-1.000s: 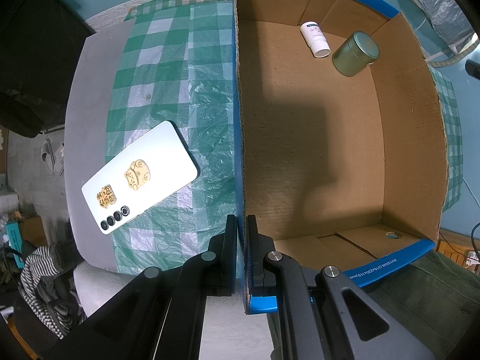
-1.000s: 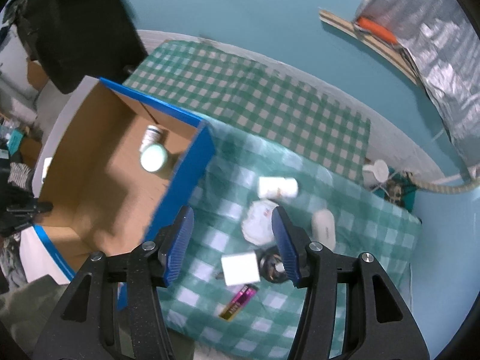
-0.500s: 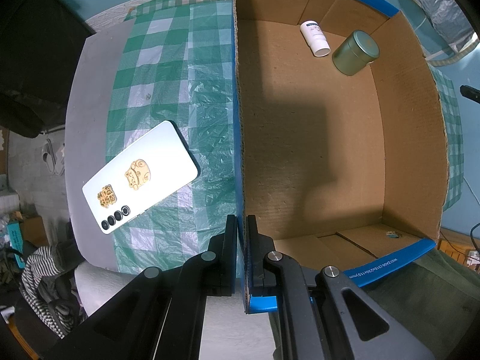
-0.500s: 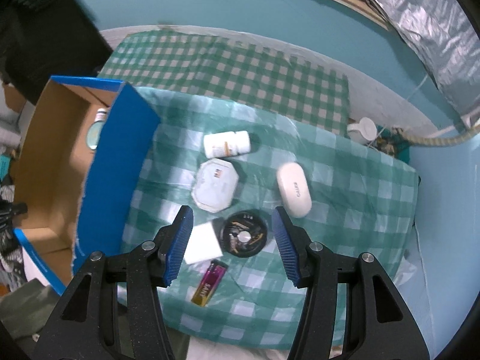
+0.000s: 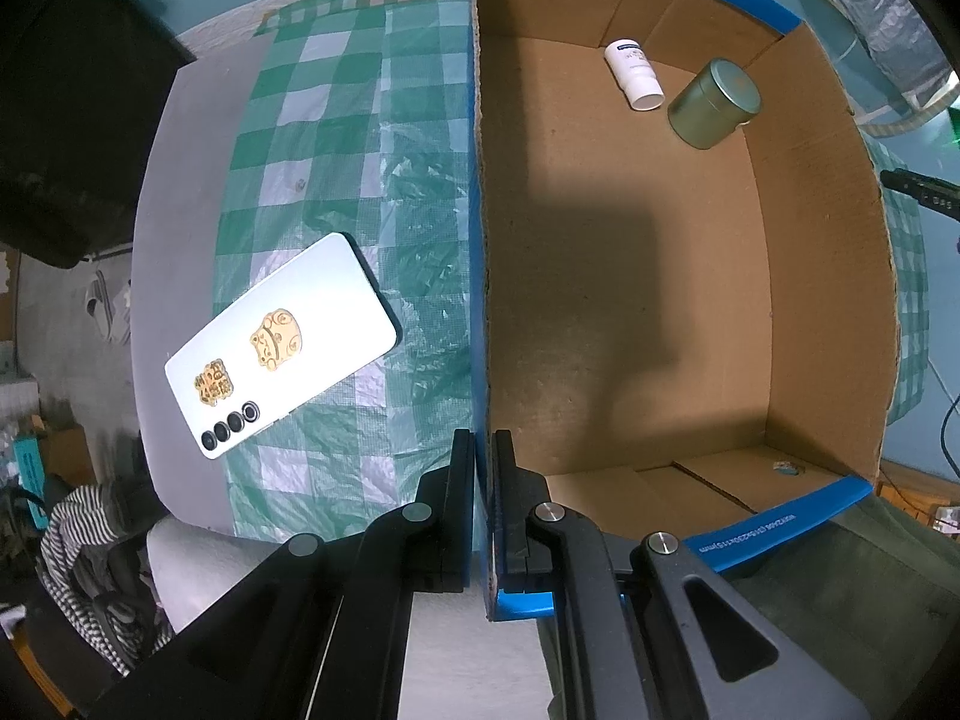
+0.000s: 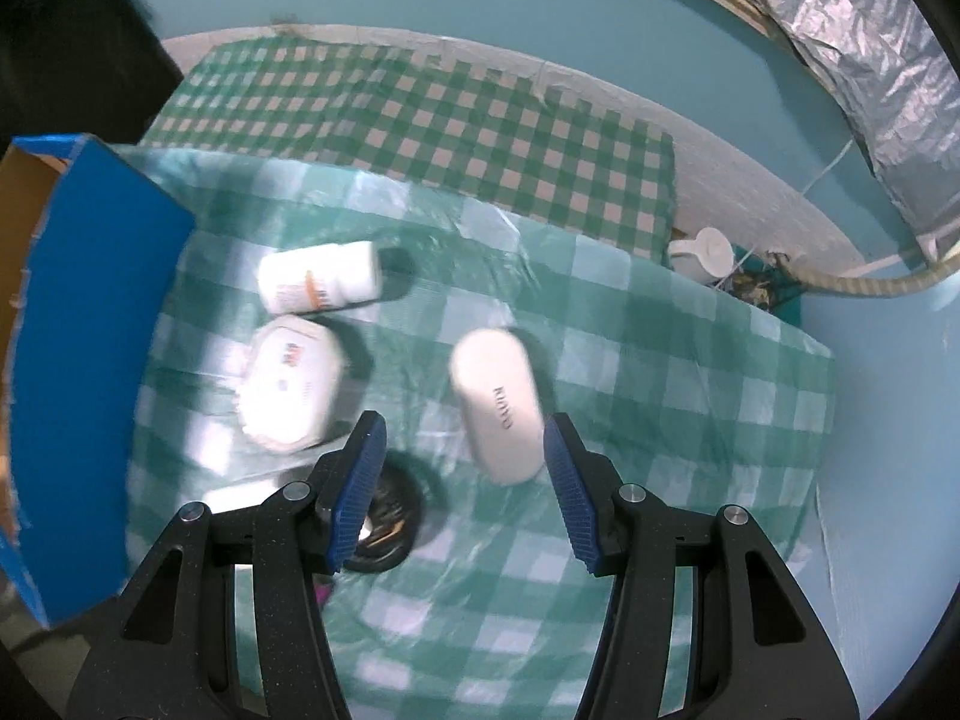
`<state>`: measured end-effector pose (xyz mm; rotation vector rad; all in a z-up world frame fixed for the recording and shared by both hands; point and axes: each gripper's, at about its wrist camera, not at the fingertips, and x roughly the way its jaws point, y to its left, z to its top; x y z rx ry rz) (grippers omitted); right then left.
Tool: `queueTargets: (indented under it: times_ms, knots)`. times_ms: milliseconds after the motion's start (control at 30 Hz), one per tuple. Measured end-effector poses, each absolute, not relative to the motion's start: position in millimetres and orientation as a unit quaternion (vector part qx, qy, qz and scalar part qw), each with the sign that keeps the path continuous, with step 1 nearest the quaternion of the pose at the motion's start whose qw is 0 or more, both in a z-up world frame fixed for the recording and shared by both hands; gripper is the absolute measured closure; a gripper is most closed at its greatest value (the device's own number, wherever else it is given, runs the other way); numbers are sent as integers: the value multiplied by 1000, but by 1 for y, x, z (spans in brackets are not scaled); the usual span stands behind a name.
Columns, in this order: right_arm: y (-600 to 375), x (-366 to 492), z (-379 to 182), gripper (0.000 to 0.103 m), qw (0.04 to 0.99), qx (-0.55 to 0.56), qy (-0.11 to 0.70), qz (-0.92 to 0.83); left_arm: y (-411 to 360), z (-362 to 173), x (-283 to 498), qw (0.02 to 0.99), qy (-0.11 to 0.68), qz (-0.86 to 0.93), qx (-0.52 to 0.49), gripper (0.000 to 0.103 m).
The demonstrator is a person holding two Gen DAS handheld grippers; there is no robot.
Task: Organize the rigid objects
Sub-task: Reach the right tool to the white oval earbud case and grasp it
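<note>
The left gripper [image 5: 483, 468] pinches the box [image 5: 480, 240] wall to steady it; the right gripper [image 6: 462, 468], spread, hovers above the white case [image 6: 497, 405].

- In the left wrist view, we see the box [image 5: 660, 300] on the right and the tablecloth [image 5: 336, 138] to its left.
- A phone [image 5: 282, 345] lies on the cloth, left of the box wall.
- Inside the box, at the far end, a bottle [image 5: 634, 75] lies just left of a tin [image 5: 714, 103].
- In the right wrist view, the box [image 6: 90, 324] sits at the left.
- Right of it, a pill bottle [image 6: 321, 285] lies farthest, with a flat container [image 6: 292, 384] just nearer.
- A case [image 6: 498, 405] lies to their right.
- A round dish [image 6: 387, 516] lies nearest, below the container.
</note>
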<state>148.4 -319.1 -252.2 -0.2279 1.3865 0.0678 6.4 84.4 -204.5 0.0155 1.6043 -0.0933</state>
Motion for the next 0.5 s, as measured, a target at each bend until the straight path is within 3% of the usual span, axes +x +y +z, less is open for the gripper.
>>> queueTargets:
  times_ms: [500]
  knots:
    - [-334, 162, -295, 49, 747, -118, 654, 32, 83, -207, 7, 692, 722, -29, 3, 98]
